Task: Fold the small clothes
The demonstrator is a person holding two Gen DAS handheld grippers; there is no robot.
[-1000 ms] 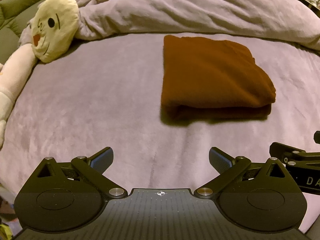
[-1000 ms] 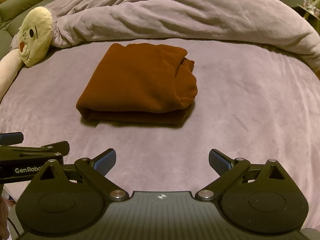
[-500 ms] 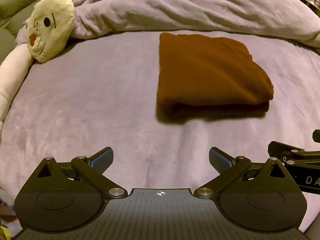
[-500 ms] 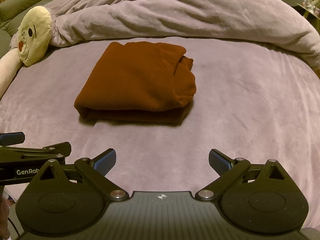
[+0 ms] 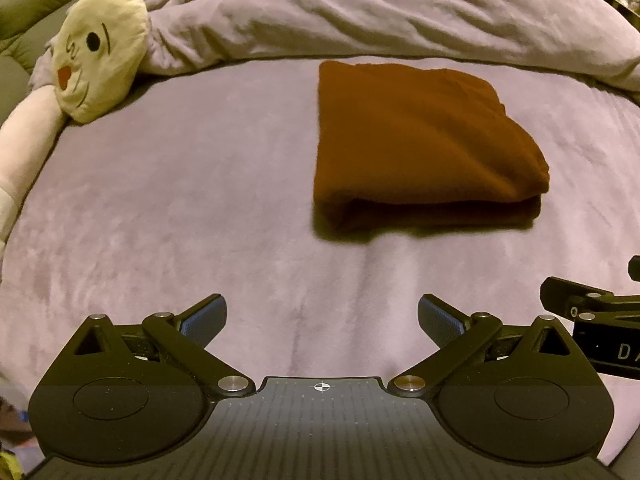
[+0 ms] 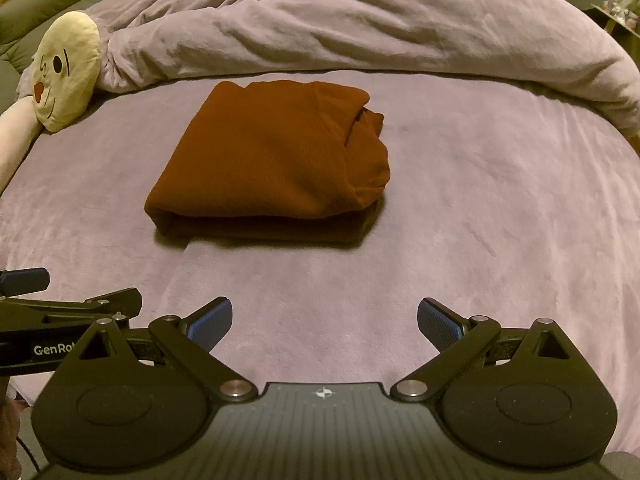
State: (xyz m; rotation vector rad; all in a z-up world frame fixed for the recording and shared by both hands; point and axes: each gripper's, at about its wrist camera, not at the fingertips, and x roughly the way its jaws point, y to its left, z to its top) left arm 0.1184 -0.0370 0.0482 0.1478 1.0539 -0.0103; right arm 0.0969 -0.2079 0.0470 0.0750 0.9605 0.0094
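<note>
Rust-brown and folded into a thick rectangle, the garment [image 5: 420, 148] lies flat on the mauve plush bed [image 5: 180, 208] in the left wrist view, toward the far edge and right of the middle. Behind it a rumpled duvet [image 5: 380, 12] of the same mauve runs along the far edge. At the far left corner rests a cream plush toy [image 5: 100, 50] with a stitched face (its pale arm trails down the left edge). The left gripper [image 5: 320, 320] hangs over the near part of the bed, jaws wide apart and holding nothing, well short of the garment. Part of the right gripper shows at the right edge.

From the right wrist view, the garment [image 6: 272, 164] sits left of the middle, its folded edge facing the camera and loose layers bunched at its right end. The right gripper [image 6: 324, 322] is likewise spread wide and empty, apart from the cloth. The left gripper [image 6: 64, 312] shows at the left edge.
</note>
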